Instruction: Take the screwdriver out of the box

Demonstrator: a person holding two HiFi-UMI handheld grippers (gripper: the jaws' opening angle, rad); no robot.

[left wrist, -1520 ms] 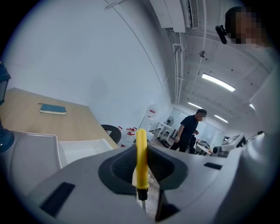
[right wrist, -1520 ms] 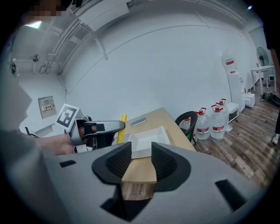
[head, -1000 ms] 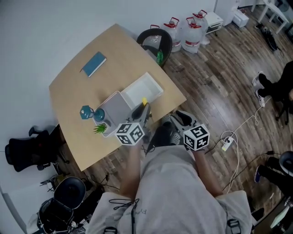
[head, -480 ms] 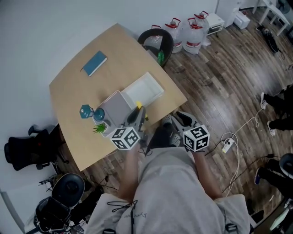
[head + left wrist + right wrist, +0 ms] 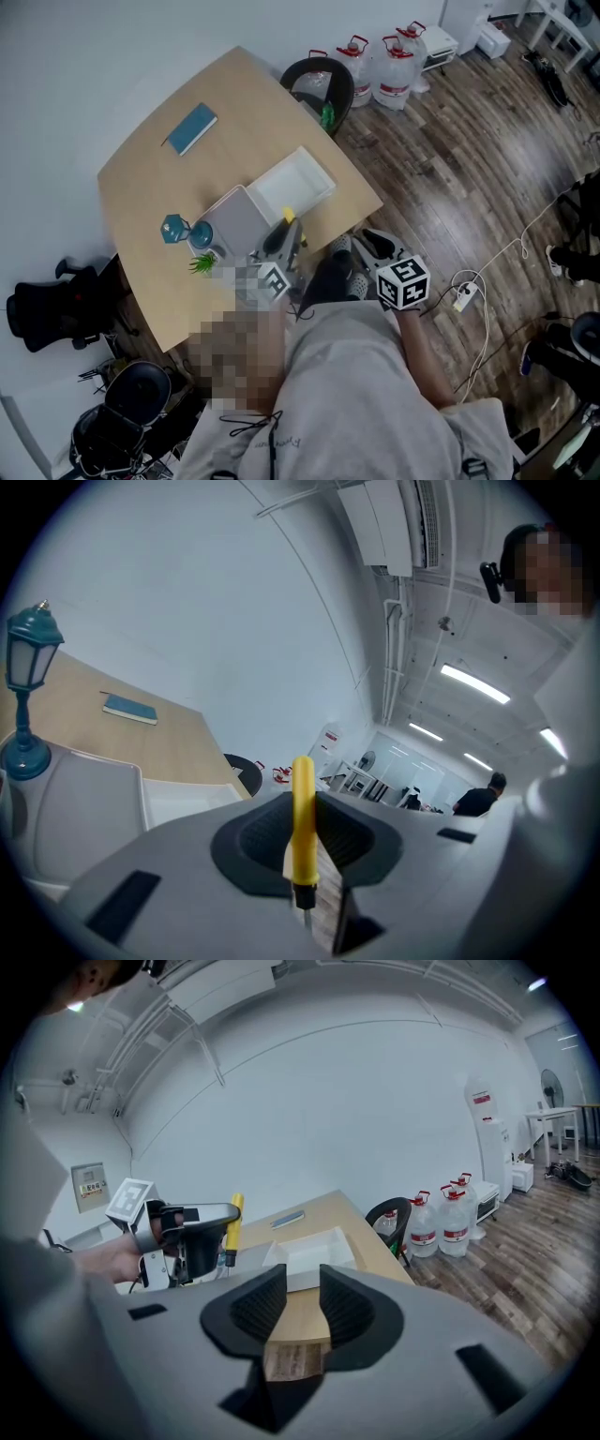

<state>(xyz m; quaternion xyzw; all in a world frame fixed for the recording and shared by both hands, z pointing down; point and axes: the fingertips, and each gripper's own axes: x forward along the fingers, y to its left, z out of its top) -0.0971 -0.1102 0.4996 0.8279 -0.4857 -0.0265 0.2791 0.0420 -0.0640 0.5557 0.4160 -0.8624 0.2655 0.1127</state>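
A yellow-handled screwdriver (image 5: 302, 829) stands upright between the jaws of my left gripper (image 5: 305, 803), which is shut on it. From the head view the left gripper (image 5: 283, 240) holds the screwdriver (image 5: 288, 216) over the table's near edge, just in front of the open white box (image 5: 292, 185). The right gripper view shows the screwdriver (image 5: 232, 1222) held off to the left, beside the box (image 5: 309, 1250). My right gripper (image 5: 302, 1309) is open with nothing between its jaws. It hangs off the table (image 5: 150, 178), above the floor (image 5: 368, 246).
The box's lid (image 5: 239, 223) lies open to the left. A teal lamp (image 5: 176, 229), a small plant (image 5: 203, 264) and a blue book (image 5: 192, 129) are on the table. A black bin (image 5: 319, 86) and water jugs (image 5: 375, 66) stand beyond it.
My left gripper with the screwdriver has shifted slightly toward the table's near edge. The right gripper has kept still.
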